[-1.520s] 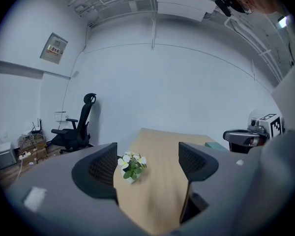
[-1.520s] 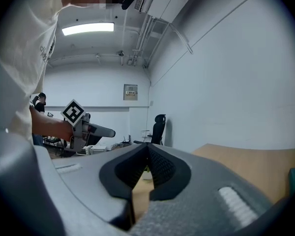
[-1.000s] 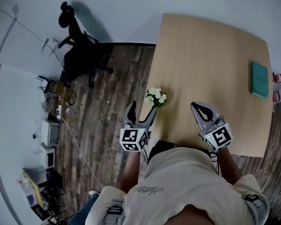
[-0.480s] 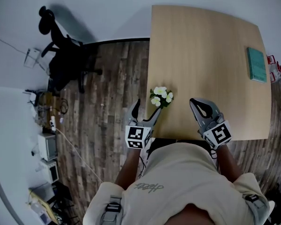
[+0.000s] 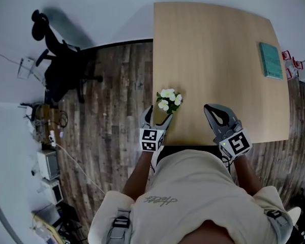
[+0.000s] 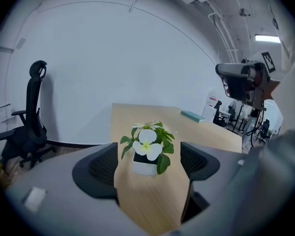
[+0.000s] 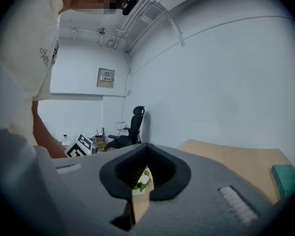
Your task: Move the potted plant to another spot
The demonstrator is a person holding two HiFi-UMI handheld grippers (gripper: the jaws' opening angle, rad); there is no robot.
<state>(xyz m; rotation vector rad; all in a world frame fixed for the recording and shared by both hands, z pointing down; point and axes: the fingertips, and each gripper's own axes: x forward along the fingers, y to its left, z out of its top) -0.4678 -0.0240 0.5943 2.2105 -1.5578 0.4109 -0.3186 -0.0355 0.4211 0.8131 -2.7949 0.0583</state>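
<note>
Left gripper hangs wide open with the potted plant just ahead of its jaws, ungripped, standing by the table's left edge; right gripper is pinched together, empty, over the near edge

— What's changed with your left hand-held gripper?
— You've brought it forward to the edge of the surface, closer to the potted plant just ahead of its spread jaws.
</note>
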